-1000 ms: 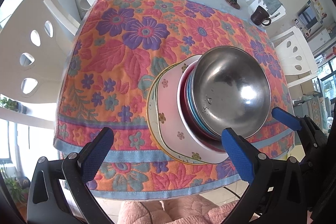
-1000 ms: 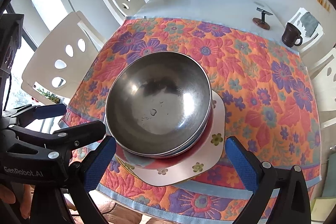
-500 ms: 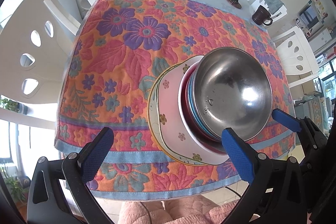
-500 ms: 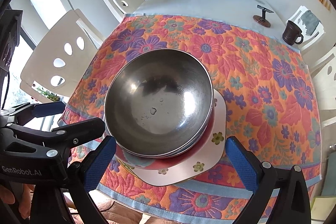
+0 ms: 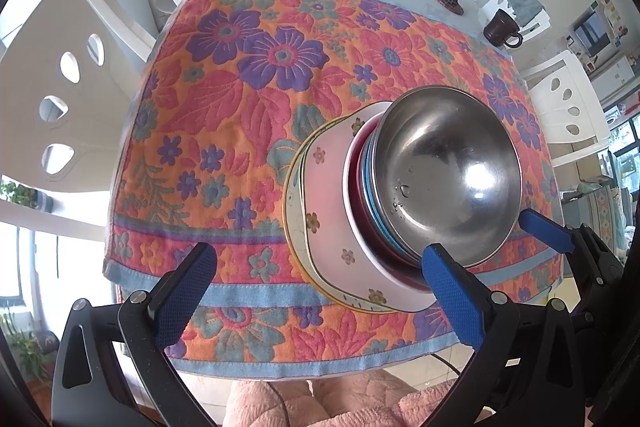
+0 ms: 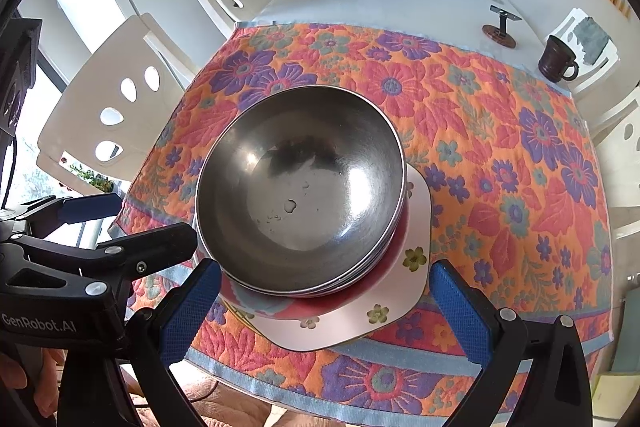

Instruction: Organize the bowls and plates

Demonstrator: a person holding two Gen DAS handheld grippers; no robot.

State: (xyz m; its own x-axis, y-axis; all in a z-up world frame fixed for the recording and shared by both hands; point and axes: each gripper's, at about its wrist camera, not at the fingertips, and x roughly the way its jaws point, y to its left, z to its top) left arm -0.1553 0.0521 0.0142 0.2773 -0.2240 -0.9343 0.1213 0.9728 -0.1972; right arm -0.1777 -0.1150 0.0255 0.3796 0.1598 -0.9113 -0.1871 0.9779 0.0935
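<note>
Almost nothing has changed over the last second, and that tells me the most. My left tongs (image 5: pixel 316 291) have eased back only a touch from the near edge of the table; my right tongs (image 6: pixel 324 311) have hardly shifted. The stack has not moved at all. I read that as the stacking being finished and my hands drawing off.

Both tongs are spread wide and hold nothing. The left pair hangs over the near hem of the cloth (image 5: pixel 224 115), its right finger (image 5: pixel 452 299) just in front of the stack's near rim; whether it touches I cannot tell. The right pair straddles the near side of the stack from above, fingers apart on either side and clear of it.

The stack sits on the near part of the cloth, a little right of the middle. The steel bowl (image 6: pixel 300 195) is on top, upright, with a few water drops inside. Under it I see blue and red rims nested close, then the pink plate (image 6: pixel 416 291) with small flowers, and in the left view a cream plate (image 5: pixel 296 211) at the very bottom. Everything looks seated level.

Far right, off the cloth, a dark mug (image 6: pixel 556 61) stands on the bare table, and it is no plate or bowl. I see no other loose dishes, so I judge the task all but done; what remains is pulling both tongs away without nudging the stack.
</note>
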